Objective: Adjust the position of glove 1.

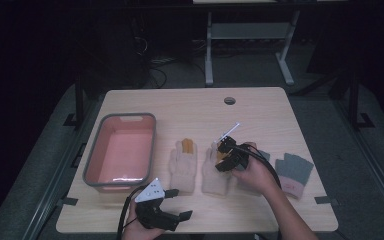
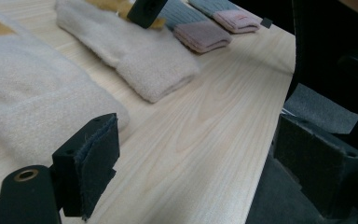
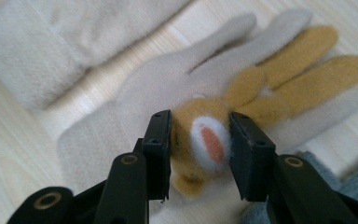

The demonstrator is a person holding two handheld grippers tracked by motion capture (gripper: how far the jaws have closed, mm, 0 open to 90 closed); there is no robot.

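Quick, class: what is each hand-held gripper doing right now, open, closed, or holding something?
Left hand-held gripper: open, holding nothing, near the table's front edge.
Right hand-held gripper: closed on the tan animal patch of a beige glove.

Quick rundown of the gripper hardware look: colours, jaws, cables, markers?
Both are black. The left gripper carries a grey three-cornered plate with dark dots; its jaw pads are black foam-faced blocks on arms with brass-coloured eyelets. The right gripper has matching blocks and eyelets, a black cable and a thin white rod on top. No sleeves visible.
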